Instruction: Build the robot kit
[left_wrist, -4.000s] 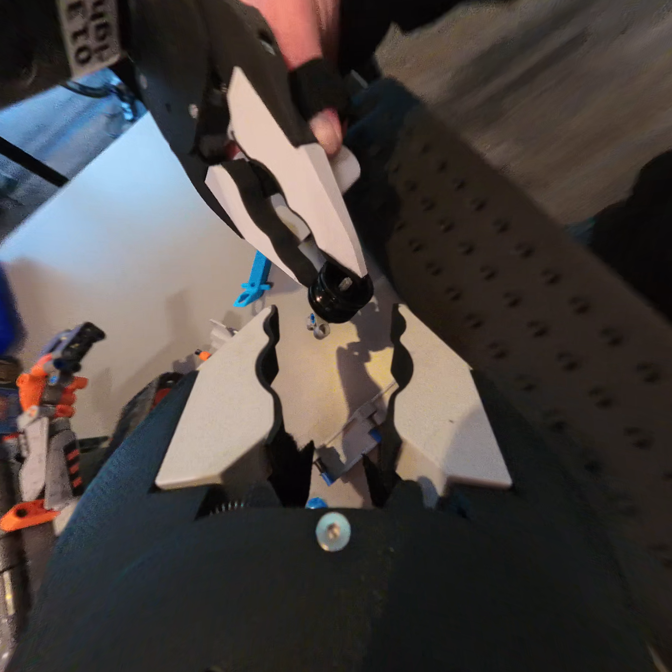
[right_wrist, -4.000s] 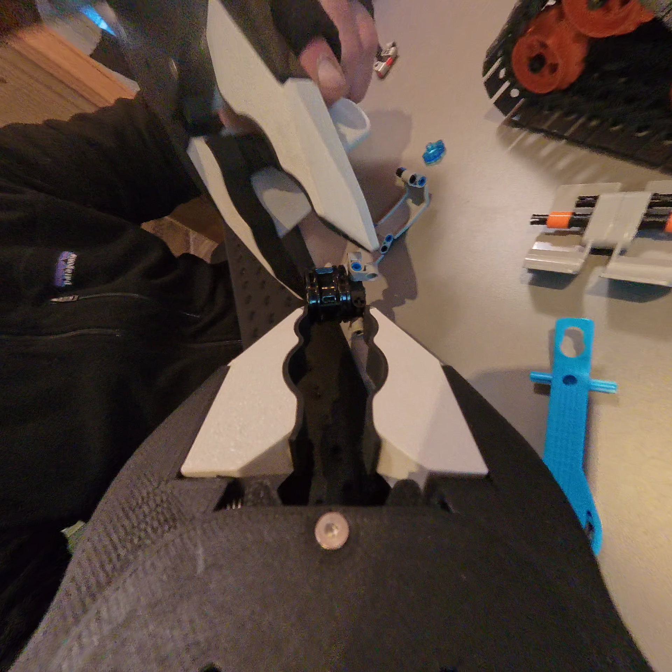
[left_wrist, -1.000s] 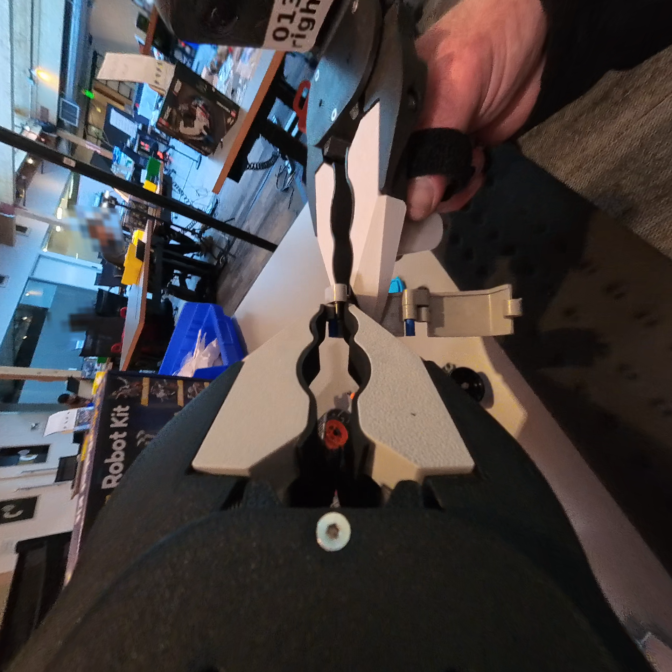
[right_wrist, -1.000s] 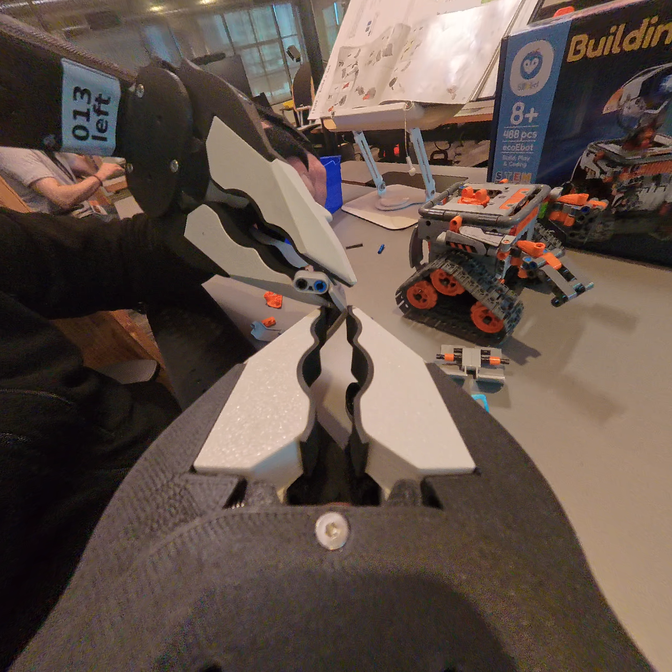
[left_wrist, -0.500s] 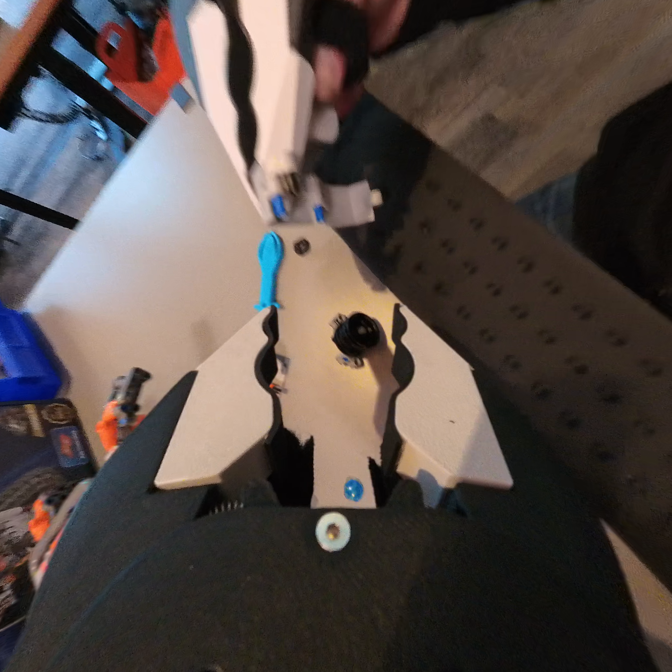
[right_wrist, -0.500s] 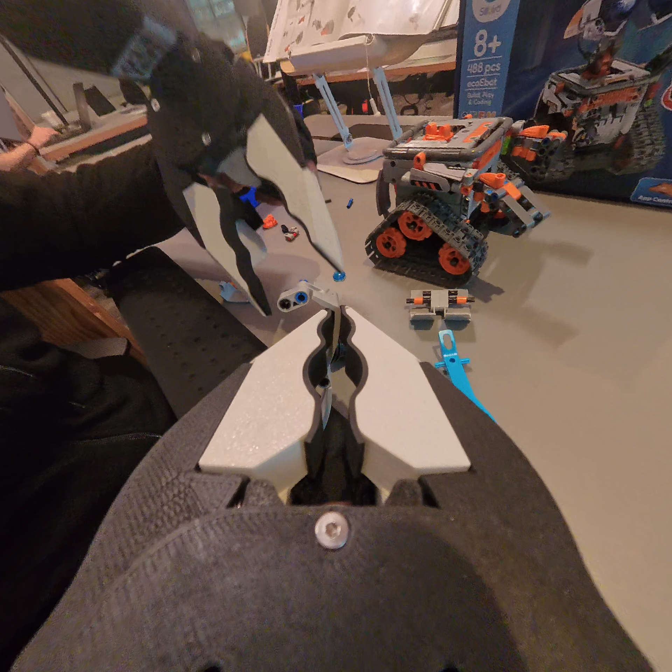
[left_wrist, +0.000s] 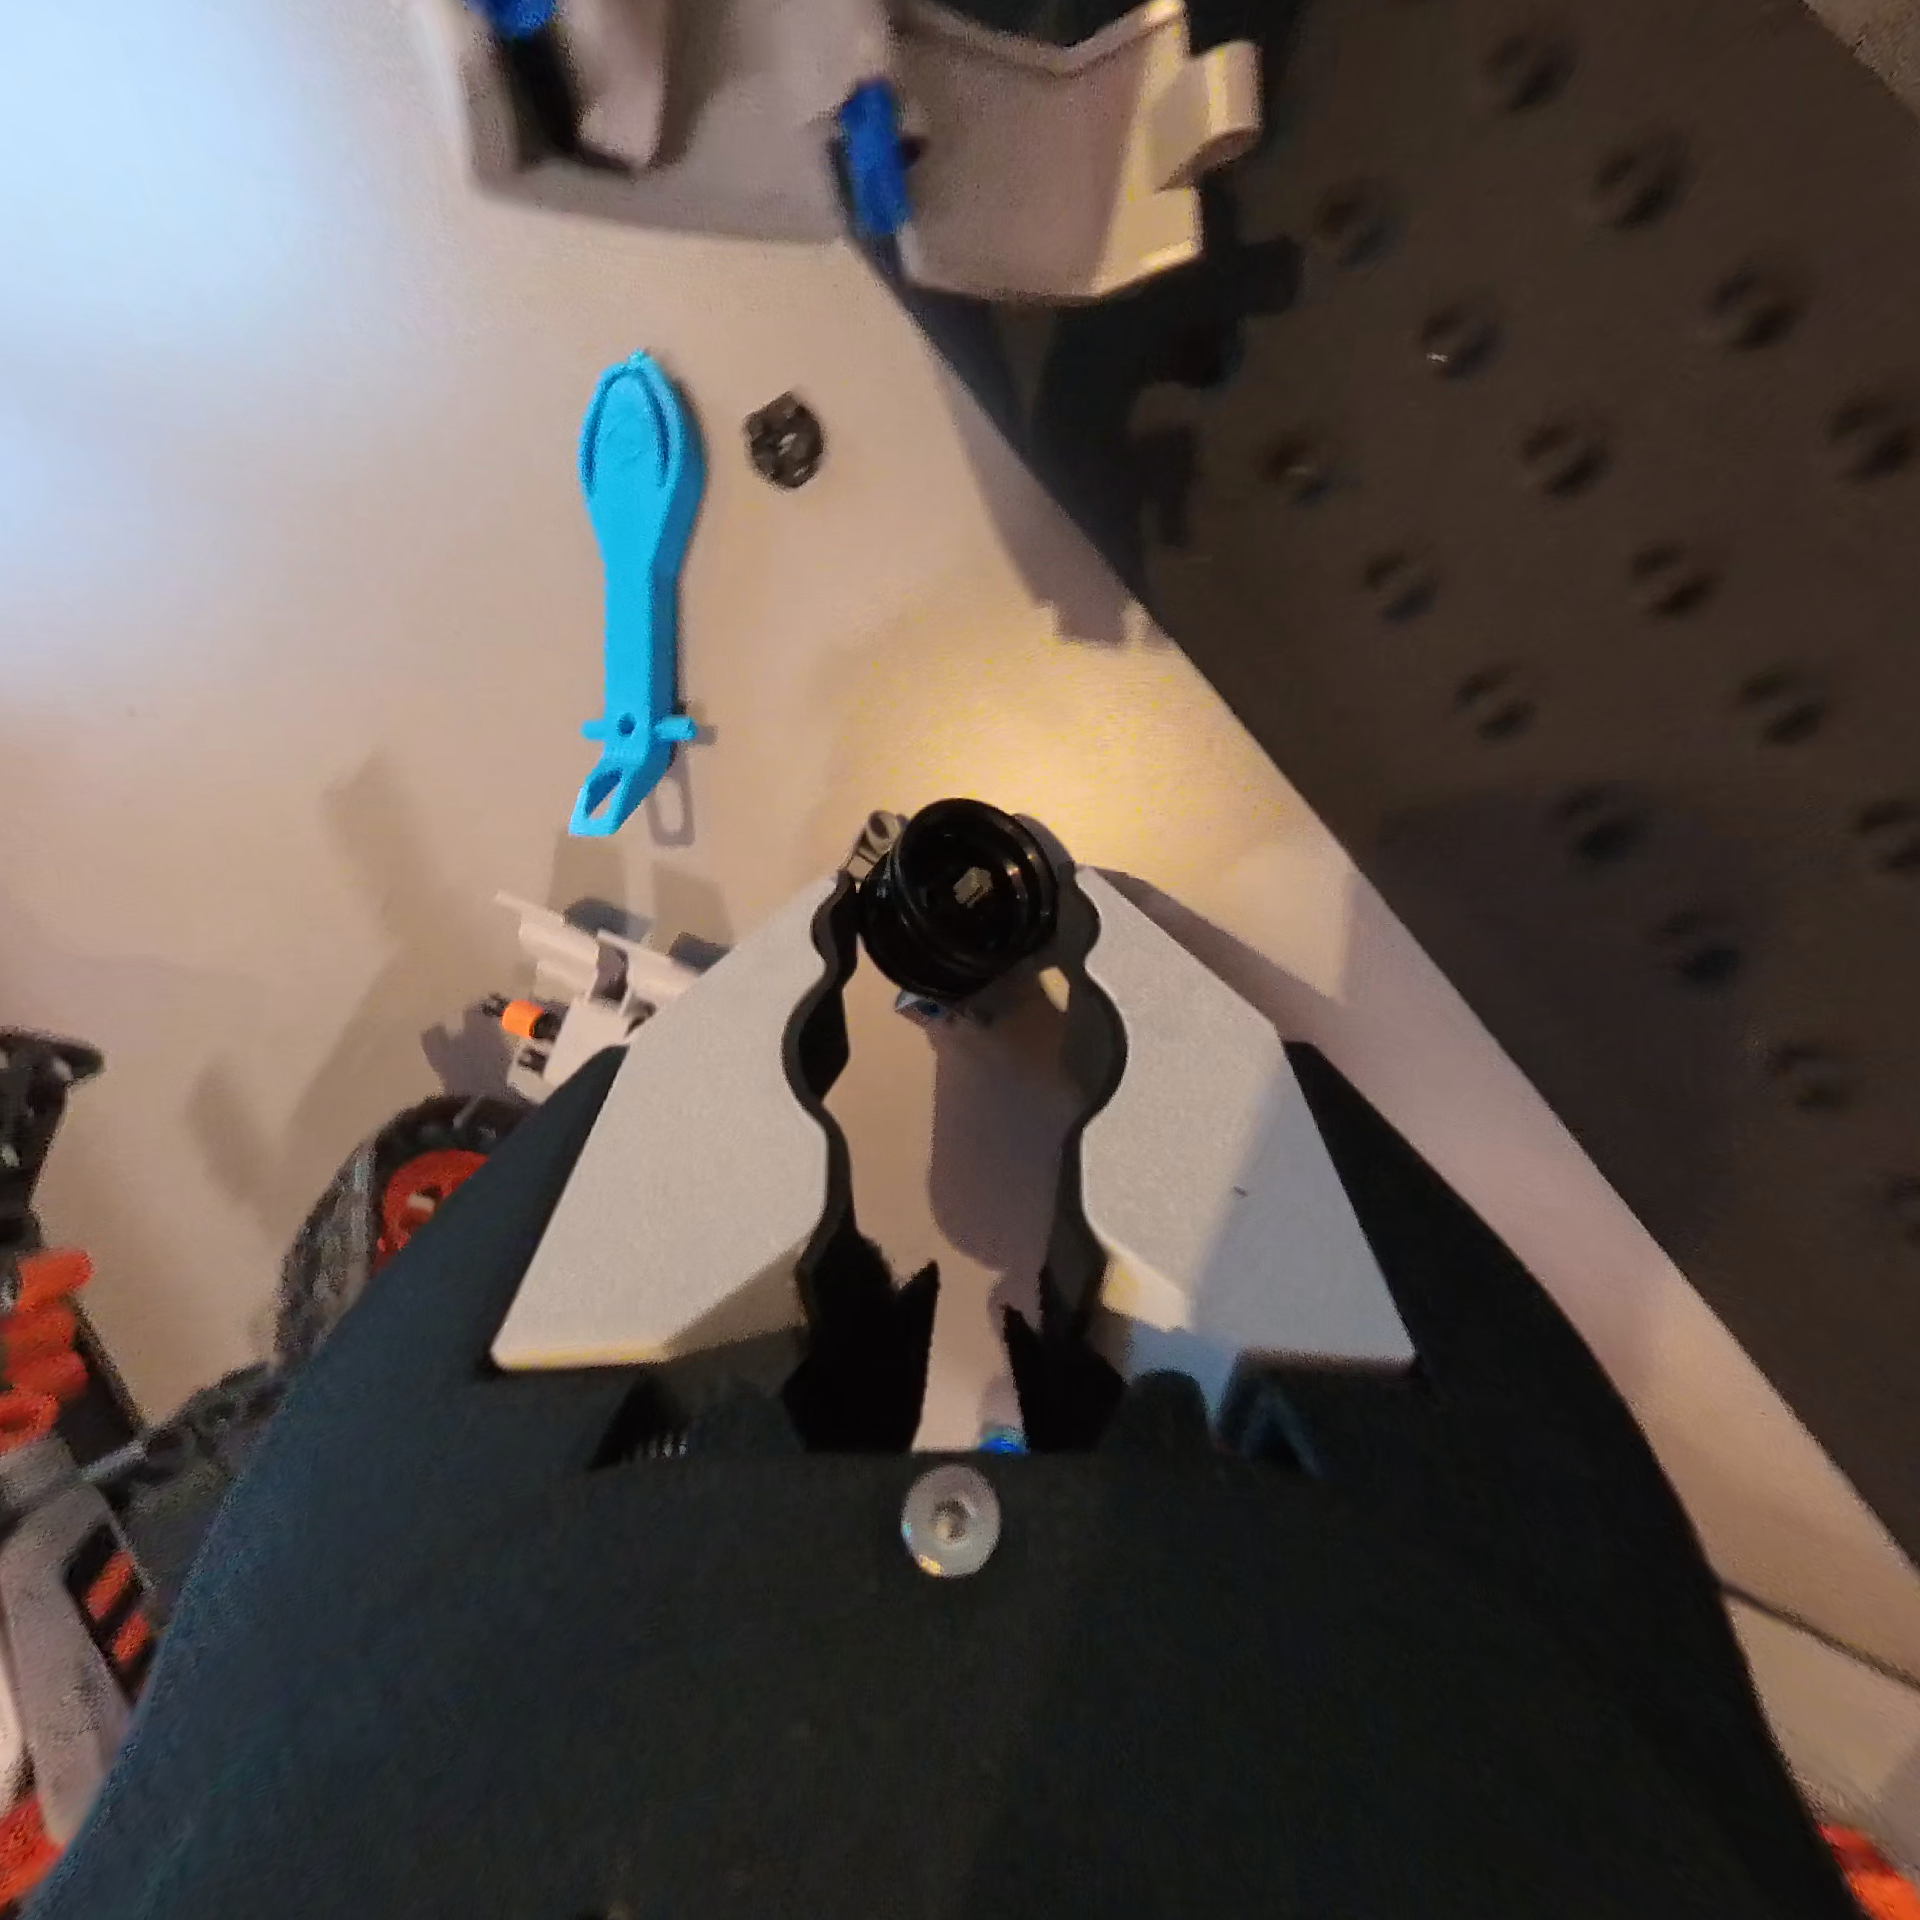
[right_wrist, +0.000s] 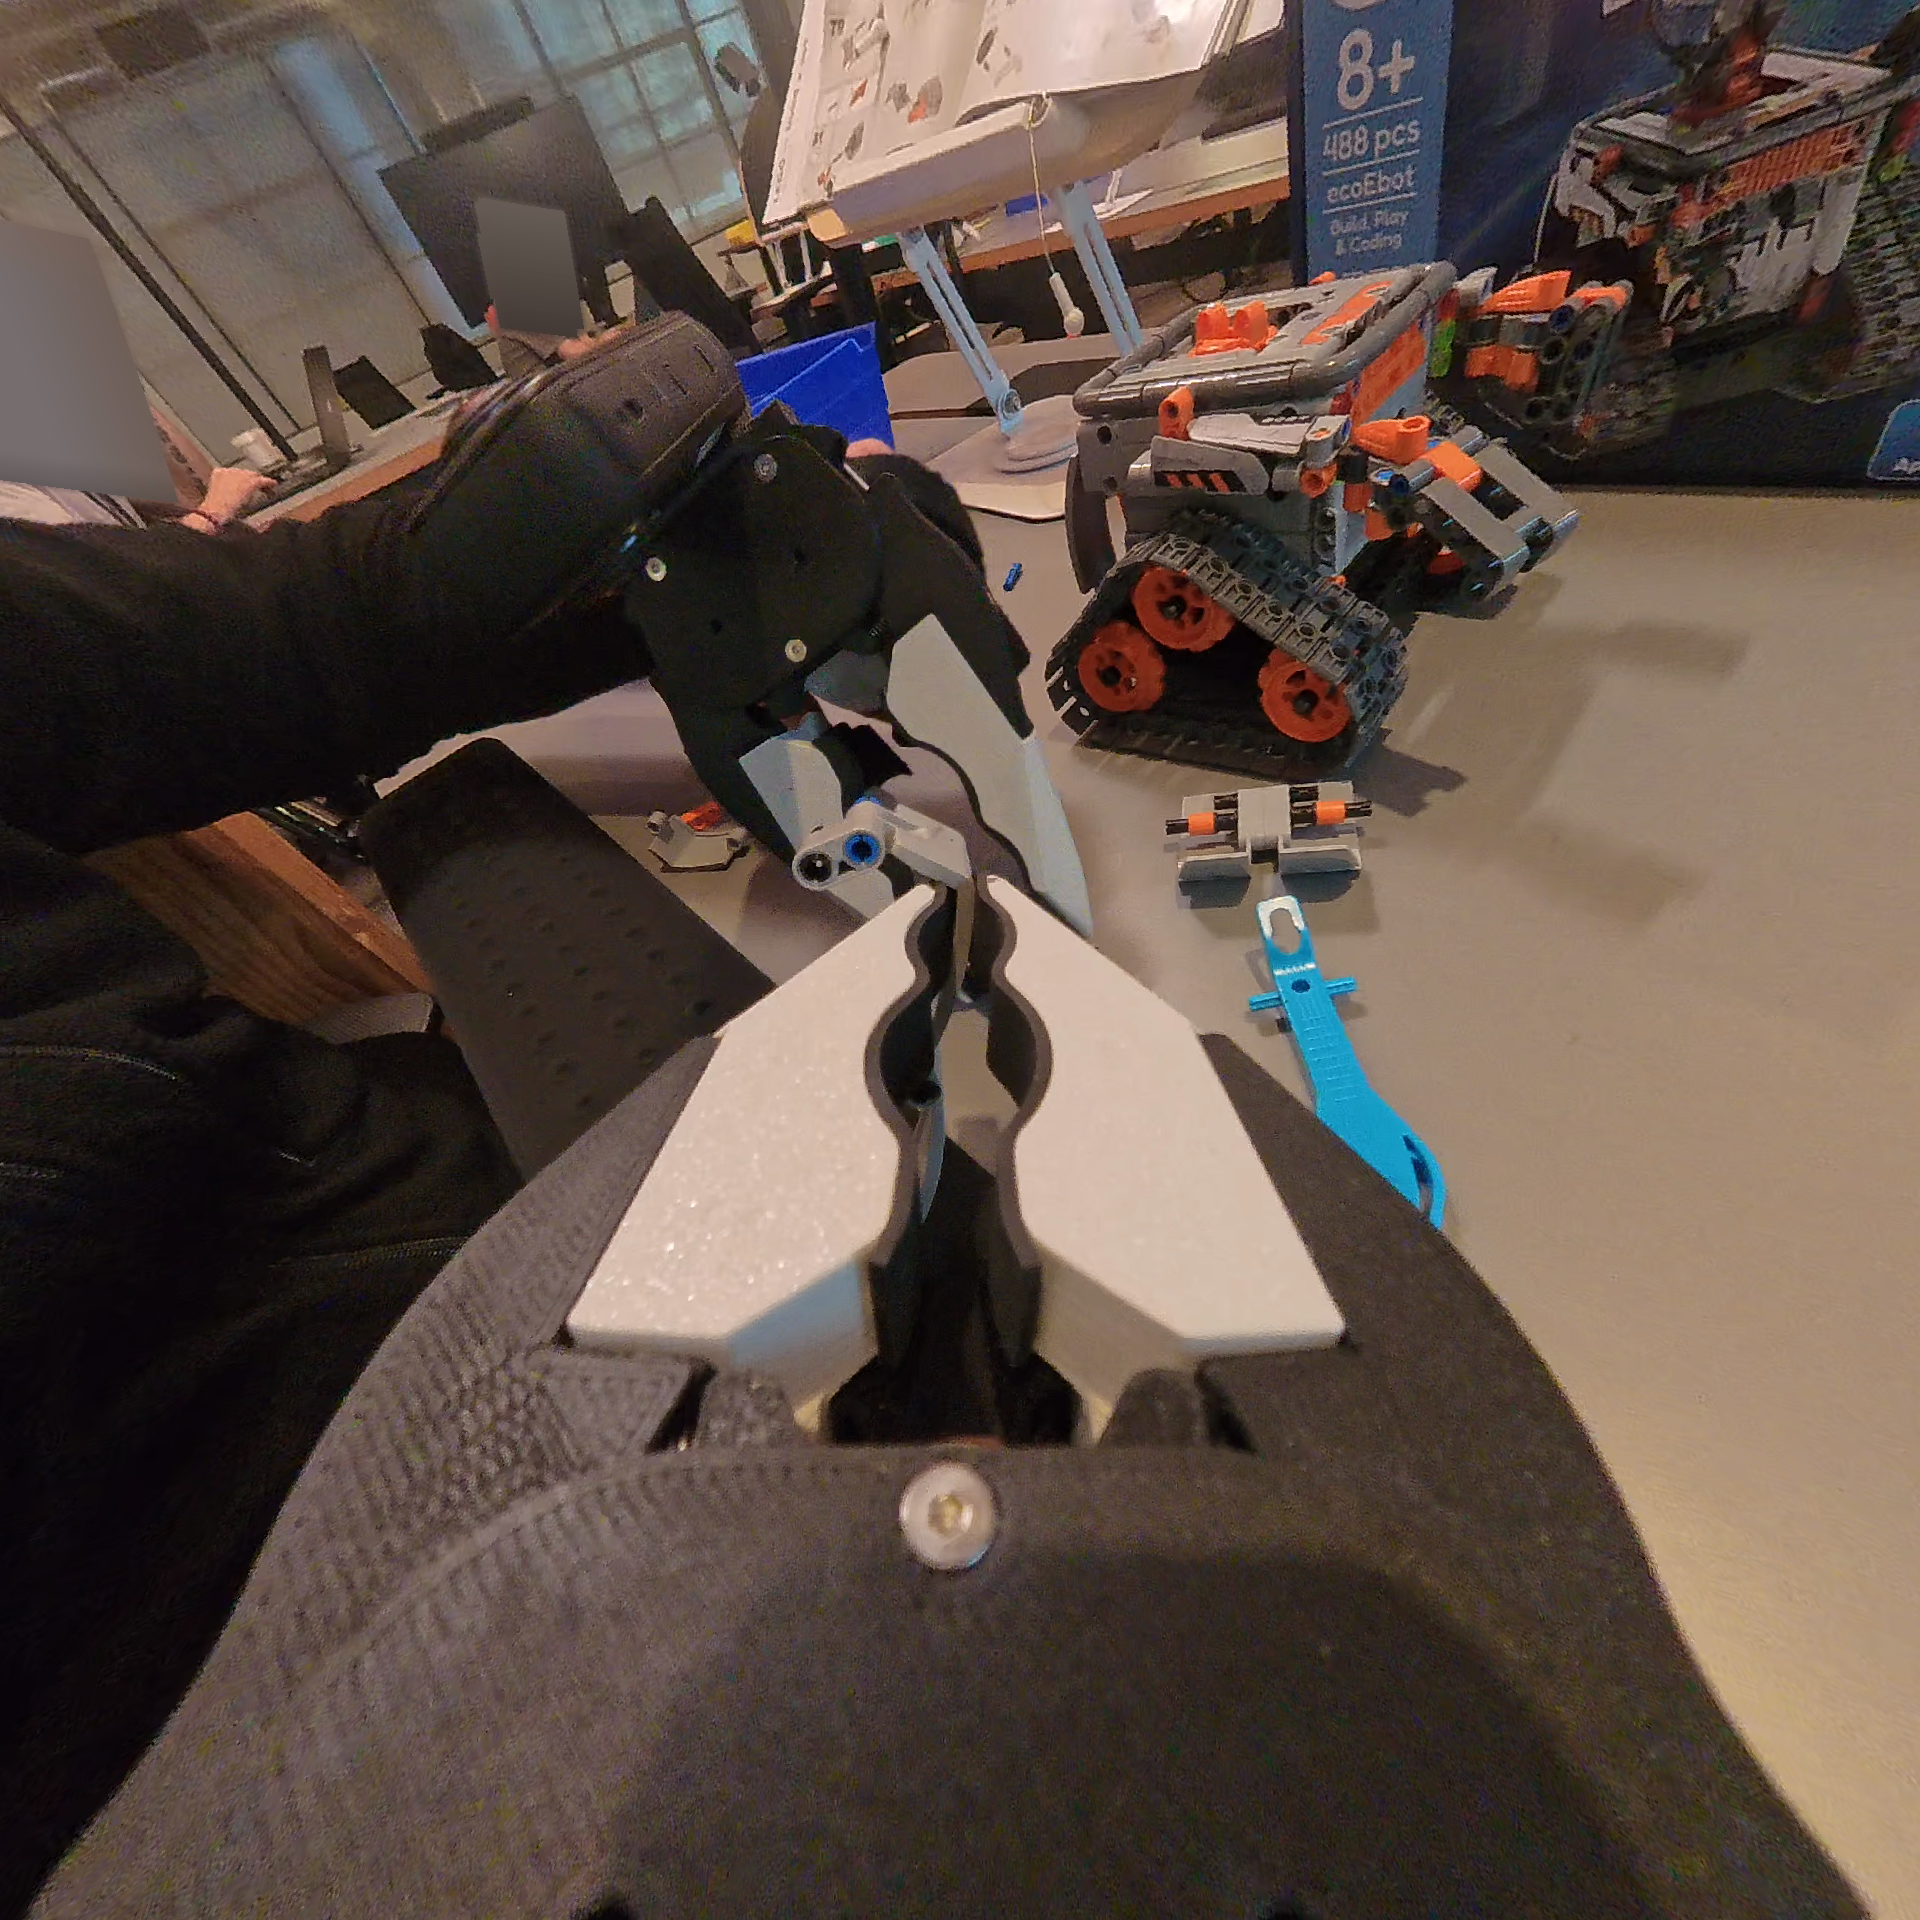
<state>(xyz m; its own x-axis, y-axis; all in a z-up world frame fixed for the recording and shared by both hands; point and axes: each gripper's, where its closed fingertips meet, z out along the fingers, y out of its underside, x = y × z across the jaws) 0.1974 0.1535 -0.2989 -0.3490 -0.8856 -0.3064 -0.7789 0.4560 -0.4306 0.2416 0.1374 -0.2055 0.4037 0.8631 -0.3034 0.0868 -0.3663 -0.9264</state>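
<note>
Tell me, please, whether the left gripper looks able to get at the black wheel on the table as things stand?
Probably yes. The left gripper has its jaws open, and the black wheel sits right at its fingertips on the table, with nothing between. Whether the pads touch it cannot be told.

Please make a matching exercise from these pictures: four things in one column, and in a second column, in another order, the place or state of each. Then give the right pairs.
Things
1. black wheel
2. grey angled piece
3. blue flat tool
4. tracked toy vehicle

Places or states
A. lies flat on the table, touched by neither gripper
B. stands on the table in front of a big printed box
C. between the fingertips of the left hand-held gripper
D. clamped in the right hand-held gripper, its blue-pinned end sticking out

Pairs: 1-C, 2-D, 3-A, 4-B
</note>
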